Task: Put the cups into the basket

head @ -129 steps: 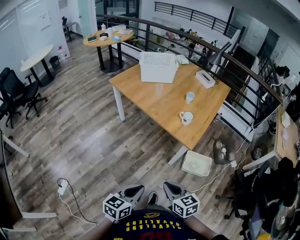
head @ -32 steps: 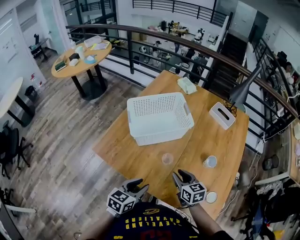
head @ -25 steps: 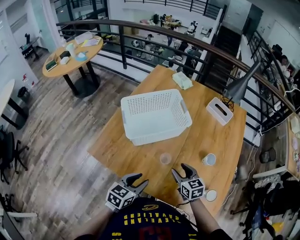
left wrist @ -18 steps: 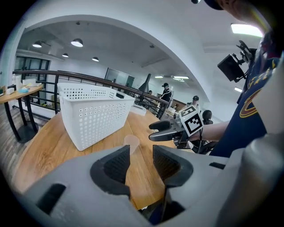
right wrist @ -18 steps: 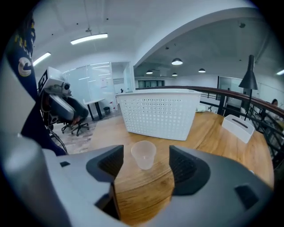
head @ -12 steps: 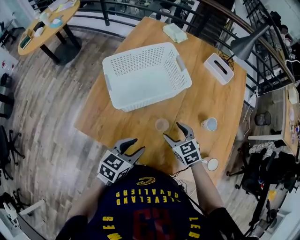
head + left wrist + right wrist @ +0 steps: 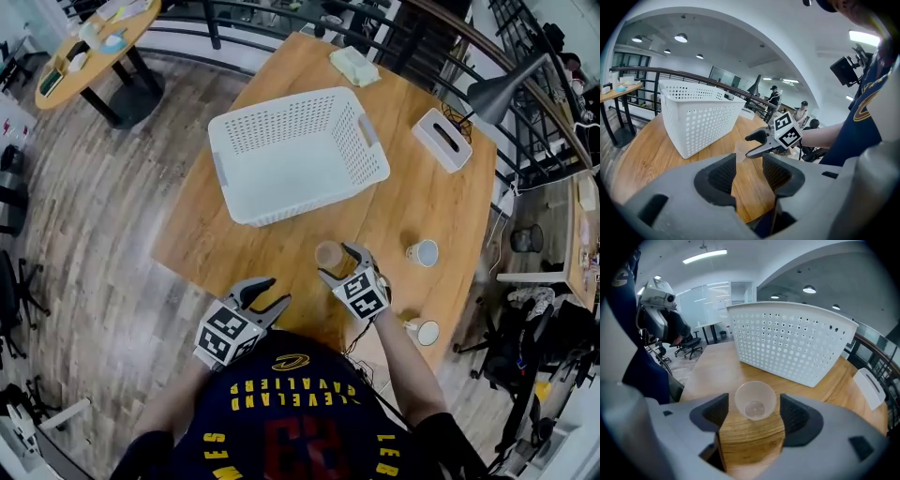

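A clear plastic cup (image 7: 327, 253) stands upright on the wooden table (image 7: 412, 202), in front of the white perforated basket (image 7: 295, 150). My right gripper (image 7: 336, 260) is lowered around it. In the right gripper view the cup (image 7: 755, 400) stands between the wide-open jaws of the right gripper (image 7: 754, 414), which have just been opening; neither pad touches it. A small blue-and-white cup (image 7: 423, 252) stands further right, and a white handled cup (image 7: 427, 332) sits near the table's edge. My left gripper (image 7: 272, 291) hovers open and empty at the near edge; its own view shows the left gripper (image 7: 749, 172) facing the basket (image 7: 698, 115).
A white tissue box (image 7: 442, 139) and a pale folded cloth (image 7: 352, 66) lie on the far part of the table. A grey lamp (image 7: 506, 84) leans over its right side. A railing runs behind, and a round table (image 7: 89, 37) stands at far left.
My right gripper has moved forward and down to the clear cup and spread its jaws around it. The view has closed in on the table. The left gripper has hardly shifted.
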Demonstrator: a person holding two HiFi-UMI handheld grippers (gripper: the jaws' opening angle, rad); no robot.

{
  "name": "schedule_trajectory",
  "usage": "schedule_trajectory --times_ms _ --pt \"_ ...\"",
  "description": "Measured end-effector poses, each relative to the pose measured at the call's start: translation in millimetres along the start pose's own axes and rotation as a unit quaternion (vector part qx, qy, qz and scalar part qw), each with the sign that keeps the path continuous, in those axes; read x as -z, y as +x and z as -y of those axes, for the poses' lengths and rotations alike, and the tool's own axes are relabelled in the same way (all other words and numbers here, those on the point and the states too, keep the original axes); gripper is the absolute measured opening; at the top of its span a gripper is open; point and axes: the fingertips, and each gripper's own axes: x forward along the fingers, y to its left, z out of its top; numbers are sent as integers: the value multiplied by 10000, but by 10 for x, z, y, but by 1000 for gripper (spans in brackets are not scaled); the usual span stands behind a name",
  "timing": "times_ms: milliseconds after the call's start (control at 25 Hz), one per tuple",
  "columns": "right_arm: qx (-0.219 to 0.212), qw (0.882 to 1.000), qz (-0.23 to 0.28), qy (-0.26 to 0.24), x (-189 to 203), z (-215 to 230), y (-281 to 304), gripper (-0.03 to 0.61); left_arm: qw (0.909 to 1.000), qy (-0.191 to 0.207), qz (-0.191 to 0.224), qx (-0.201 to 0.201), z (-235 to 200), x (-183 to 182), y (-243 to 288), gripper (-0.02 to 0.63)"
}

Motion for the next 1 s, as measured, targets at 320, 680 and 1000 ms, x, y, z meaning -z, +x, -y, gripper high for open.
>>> schedule_trajectory --times_ms 320,680,1000 --pt "15 9999 -130 -86 56 5 110 327 9998 -208 4 -48 -44 94 -34 163" --pt "-25 9999 -107 119 94 -5 149 324 9996 -262 -24 -51 13 150 -55 163" --pt "-39 9995 12 308 80 -42 157 298 9995 -307 30 -77 9 195 -77 163"
